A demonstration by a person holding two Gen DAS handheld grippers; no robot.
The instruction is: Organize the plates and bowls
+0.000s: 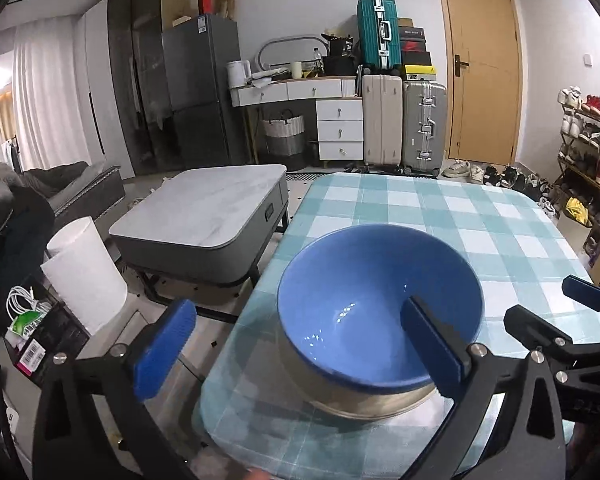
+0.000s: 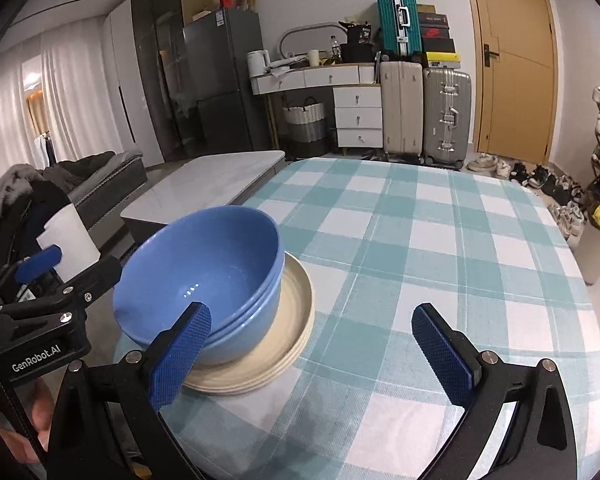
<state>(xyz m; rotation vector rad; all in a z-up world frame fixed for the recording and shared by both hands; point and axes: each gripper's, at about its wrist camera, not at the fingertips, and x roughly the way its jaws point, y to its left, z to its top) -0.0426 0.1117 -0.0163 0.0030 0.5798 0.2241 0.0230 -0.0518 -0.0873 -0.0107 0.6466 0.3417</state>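
Observation:
Stacked blue bowls (image 2: 204, 280) sit on a stack of cream plates (image 2: 284, 344) near the left edge of the checked table (image 2: 420, 240). In the left wrist view the top blue bowl (image 1: 364, 300) fills the middle, with the cream plates (image 1: 372, 402) under it. My left gripper (image 1: 300, 348) is open; its right finger is over the bowl's inside, its left finger outside beyond the table edge. It also shows in the right wrist view (image 2: 40, 264). My right gripper (image 2: 312, 356) is open and empty, low over the table just right of the stack.
A grey low table (image 1: 204, 212) and a white bin (image 1: 84, 272) stand left of the checked table. Suitcases (image 1: 404, 120), a white dresser (image 1: 336, 128), a fridge (image 1: 200, 80), a door and shoe racks line the far wall.

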